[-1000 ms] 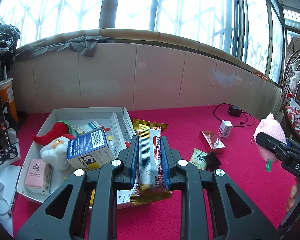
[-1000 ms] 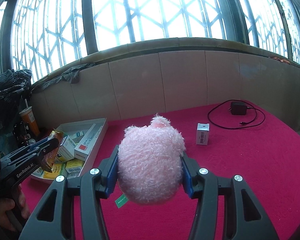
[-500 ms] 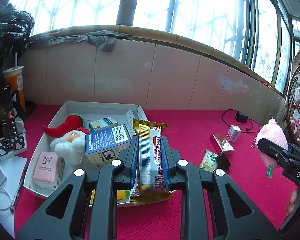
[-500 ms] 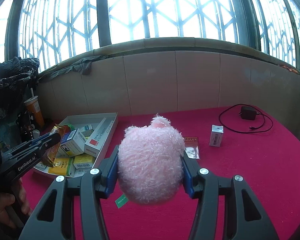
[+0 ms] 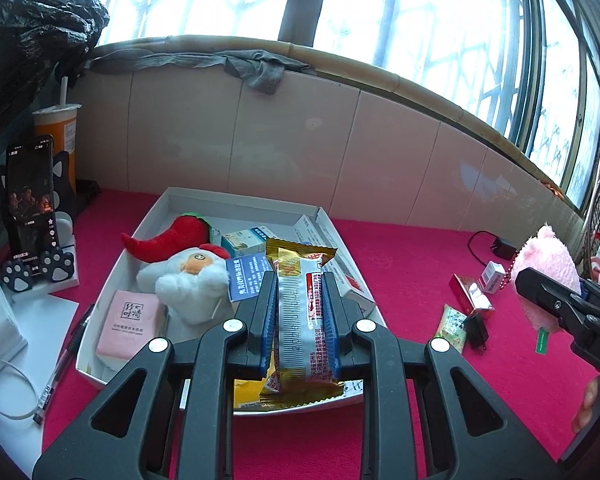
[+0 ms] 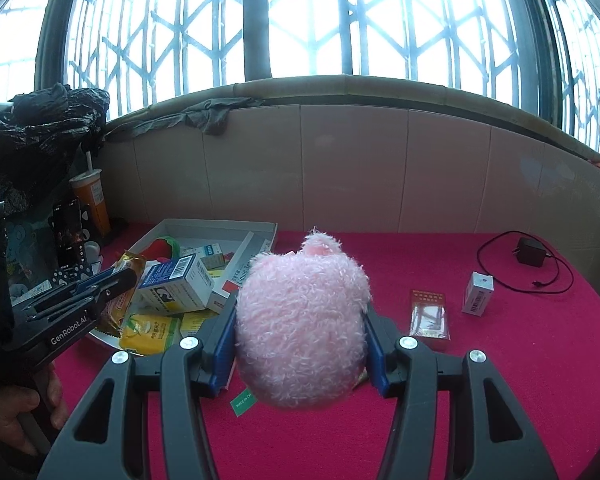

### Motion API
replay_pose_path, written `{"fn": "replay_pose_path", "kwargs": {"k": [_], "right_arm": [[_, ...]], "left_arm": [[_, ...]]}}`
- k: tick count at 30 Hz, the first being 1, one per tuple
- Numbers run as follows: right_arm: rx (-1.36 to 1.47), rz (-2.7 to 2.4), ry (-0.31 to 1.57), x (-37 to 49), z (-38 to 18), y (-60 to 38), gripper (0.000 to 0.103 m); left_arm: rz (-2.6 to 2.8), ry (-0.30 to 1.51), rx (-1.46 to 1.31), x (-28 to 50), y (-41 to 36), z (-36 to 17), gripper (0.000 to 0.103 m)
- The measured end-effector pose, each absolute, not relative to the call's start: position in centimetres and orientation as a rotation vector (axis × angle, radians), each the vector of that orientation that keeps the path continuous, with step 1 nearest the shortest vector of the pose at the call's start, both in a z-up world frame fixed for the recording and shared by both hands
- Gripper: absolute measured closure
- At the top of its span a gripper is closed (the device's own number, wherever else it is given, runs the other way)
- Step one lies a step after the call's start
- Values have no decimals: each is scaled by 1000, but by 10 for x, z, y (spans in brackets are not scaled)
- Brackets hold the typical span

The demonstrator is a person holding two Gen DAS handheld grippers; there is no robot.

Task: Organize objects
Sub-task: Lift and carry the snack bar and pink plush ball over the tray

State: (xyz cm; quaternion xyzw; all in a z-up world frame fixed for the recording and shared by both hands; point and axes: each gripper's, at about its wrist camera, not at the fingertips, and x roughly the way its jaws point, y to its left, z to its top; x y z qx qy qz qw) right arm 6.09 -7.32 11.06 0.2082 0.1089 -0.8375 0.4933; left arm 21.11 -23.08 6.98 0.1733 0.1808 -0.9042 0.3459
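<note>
Snack packet (image 5: 300, 320), long axis along the fingers, sits clamped in the left gripper (image 5: 298, 312) directly over the white tray (image 5: 236, 203); right gripper (image 6: 300, 320), squeezing the pink plush (image 6: 300, 320), hangs farther off

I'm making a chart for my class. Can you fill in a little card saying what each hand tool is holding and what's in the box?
left gripper: jaws shut on the snack packet, above the box
right gripper: jaws shut on the pink plush toy
white box: holds a Santa plush, a pink packet, medicine cartons
red cloth: small white carton, red packet, charger with cable
</note>
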Motion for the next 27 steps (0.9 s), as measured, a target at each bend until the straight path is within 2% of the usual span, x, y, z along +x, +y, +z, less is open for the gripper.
{"fn": "replay_pose_path", "kwargs": {"k": [10,27], "right_arm": [[510,-1971,288,65,122,-116,48],[615,-1885,360,59,112,-217,48]], "left_arm": [[-2365,405,406,198,-274,79,83],[-2346,709,322,233,-317,55,83]]}}
